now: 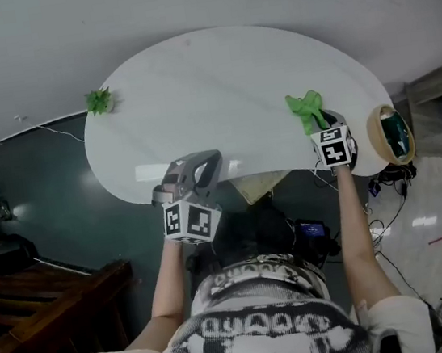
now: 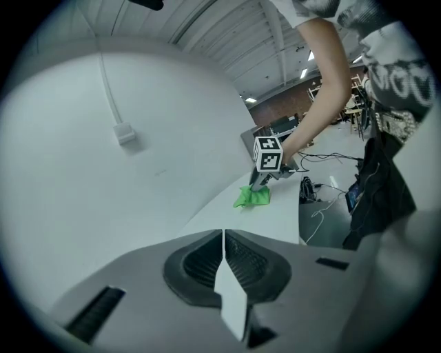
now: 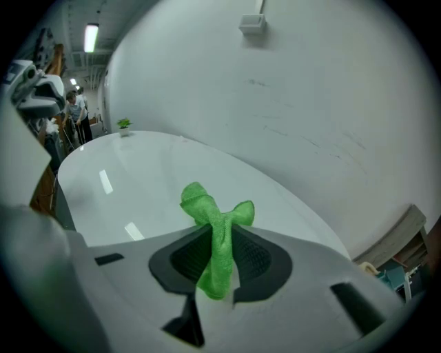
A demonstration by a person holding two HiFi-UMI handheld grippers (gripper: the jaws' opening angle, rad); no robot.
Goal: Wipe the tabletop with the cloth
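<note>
On white tabletop (image 1: 217,90), right gripper (image 3: 222,256) clamps green cloth (image 3: 212,210).

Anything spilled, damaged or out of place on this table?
Nothing stands out. The green cloth is bunched in the jaws of the right gripper on the white tabletop. A small plant stands at its far left edge and a tape roll at its right end. No spill or damage shows.

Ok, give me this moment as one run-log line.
right gripper: shut on green cloth, cloth touching tabletop | left gripper: shut, empty, at near edge | plant: far left edge
</note>
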